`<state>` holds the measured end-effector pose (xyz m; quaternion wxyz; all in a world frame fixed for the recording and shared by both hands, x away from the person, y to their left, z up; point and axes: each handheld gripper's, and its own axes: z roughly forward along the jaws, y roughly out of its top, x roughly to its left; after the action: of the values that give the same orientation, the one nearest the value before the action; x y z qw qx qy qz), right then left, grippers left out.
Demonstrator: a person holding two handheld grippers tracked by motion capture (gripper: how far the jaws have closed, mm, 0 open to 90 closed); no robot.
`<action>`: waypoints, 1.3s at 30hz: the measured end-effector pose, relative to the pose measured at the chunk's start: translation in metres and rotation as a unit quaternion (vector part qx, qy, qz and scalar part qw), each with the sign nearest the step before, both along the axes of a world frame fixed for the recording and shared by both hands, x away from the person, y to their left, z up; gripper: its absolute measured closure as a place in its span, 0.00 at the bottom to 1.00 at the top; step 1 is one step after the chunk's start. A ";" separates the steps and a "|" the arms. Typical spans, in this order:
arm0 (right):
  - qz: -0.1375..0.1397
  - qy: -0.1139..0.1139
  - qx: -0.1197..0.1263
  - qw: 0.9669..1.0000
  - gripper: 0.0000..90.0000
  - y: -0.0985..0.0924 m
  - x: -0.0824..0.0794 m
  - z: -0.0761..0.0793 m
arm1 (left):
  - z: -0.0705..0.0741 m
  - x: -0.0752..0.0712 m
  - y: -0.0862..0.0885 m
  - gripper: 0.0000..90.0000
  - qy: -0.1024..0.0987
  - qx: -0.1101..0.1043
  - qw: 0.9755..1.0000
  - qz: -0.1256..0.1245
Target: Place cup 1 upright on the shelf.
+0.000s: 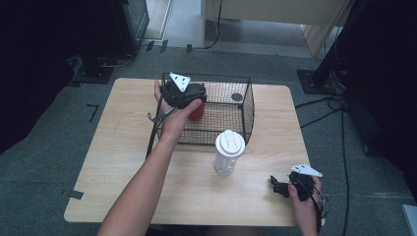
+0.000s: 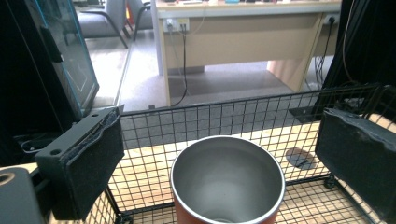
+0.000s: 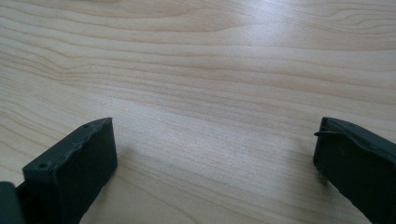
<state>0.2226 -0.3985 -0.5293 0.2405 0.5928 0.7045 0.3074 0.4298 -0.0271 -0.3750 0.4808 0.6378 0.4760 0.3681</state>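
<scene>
Left gripper (image 2: 219, 154) jaws spread wide around the red steel cup (image 2: 228, 182) inside the wire basket (image 1: 248, 105) at the table's (image 1: 123, 147) far edge, right gripper (image 3: 215, 158) gaping empty near the front right corner.

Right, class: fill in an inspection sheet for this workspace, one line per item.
Surface: light wooden table, bare around the things.
Job's things: red steel cup, empty, upright inside the black wire basket.
Clutter: clear tumbler with white lid in front of the basket; small dark disc on the basket floor.
Grippers: left gripper open around the cup; right gripper open over bare table.
Cables: one trails from the left gripper; more on the floor at right.
Surroundings: grey carpet, desk beyond.
</scene>
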 end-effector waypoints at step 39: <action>0.000 0.000 0.000 1.000 0.00 0.000 0.000 0.000 | -0.041 -0.111 0.070 0.02 -0.010 0.011 1.000 -0.017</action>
<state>0.2226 -0.3984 -0.5293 0.2405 0.5927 0.7047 0.3072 0.3188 0.0430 -0.4162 0.4847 0.6470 0.4562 0.3719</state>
